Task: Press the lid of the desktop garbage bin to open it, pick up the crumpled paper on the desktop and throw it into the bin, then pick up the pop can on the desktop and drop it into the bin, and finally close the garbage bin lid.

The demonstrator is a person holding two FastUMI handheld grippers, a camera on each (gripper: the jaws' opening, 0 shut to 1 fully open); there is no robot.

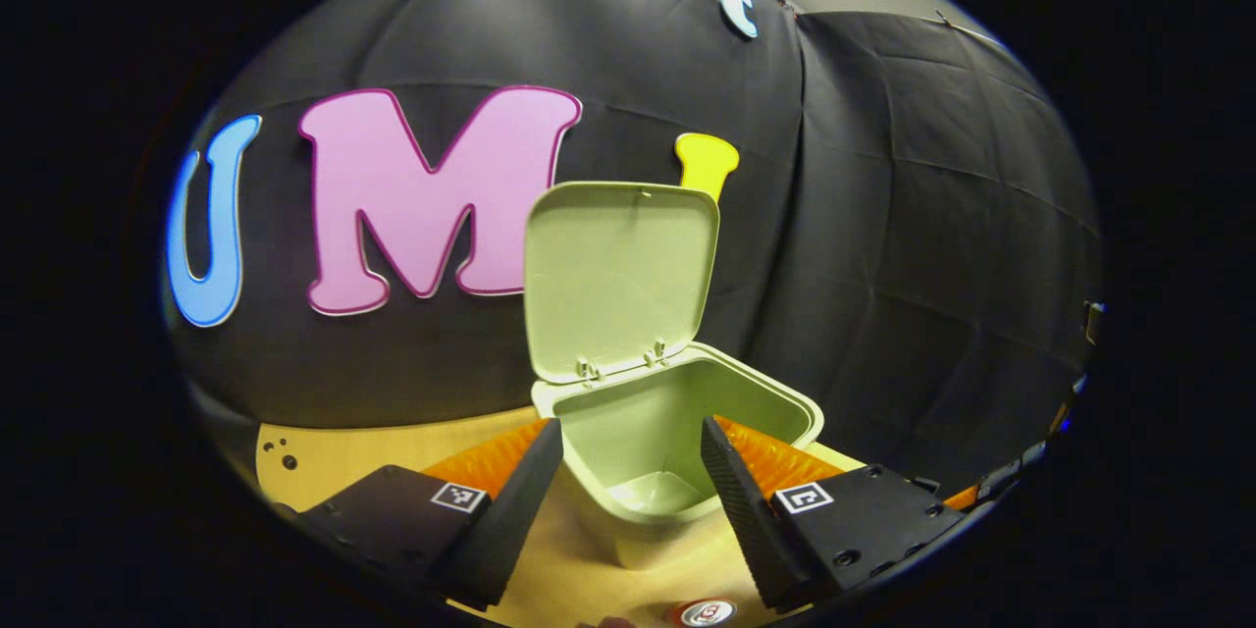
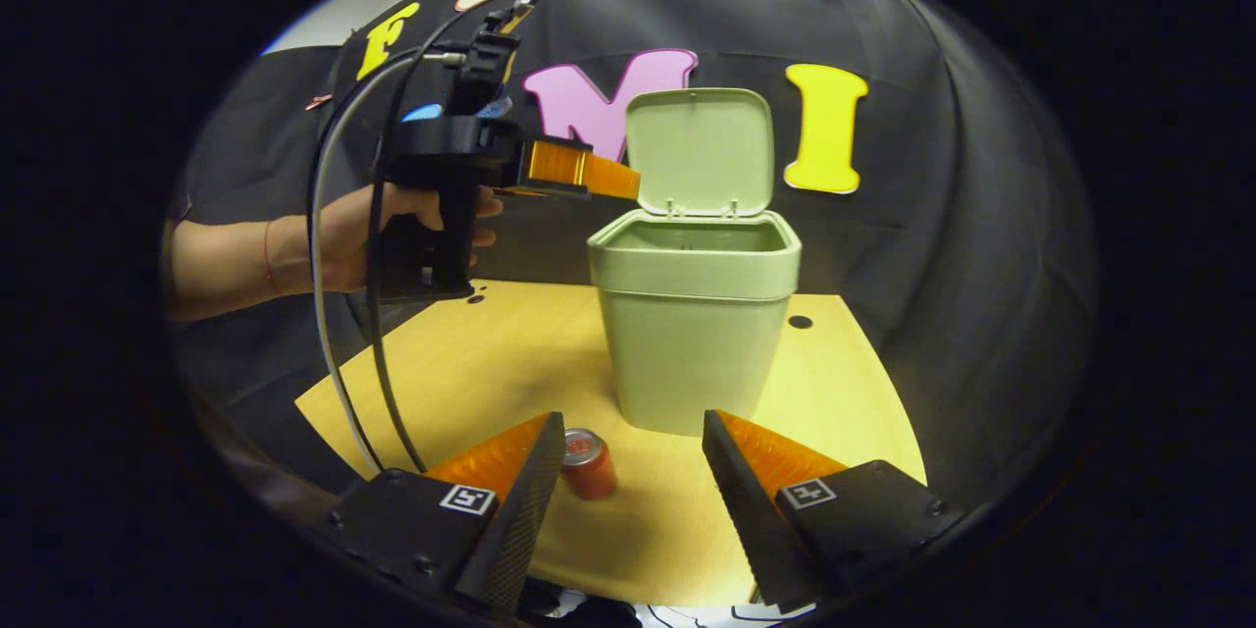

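The left gripper [image 1: 632,471] is held wide open and empty above the bin [image 1: 677,432], gripped by a hand [image 2: 392,231]. The lid [image 1: 618,280] is stood upright. The right gripper [image 2: 633,471] is likewise spread, nothing held, low over the table [image 2: 491,363]. The can [image 2: 587,463] is seen upright before the bin. Black cloth is hung behind.

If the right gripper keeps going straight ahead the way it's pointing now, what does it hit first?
Probably the pop can, standing on the desktop just ahead, near the left finger of the open right gripper. Depth is unclear; if it passes above the can, the green garbage bin is next.
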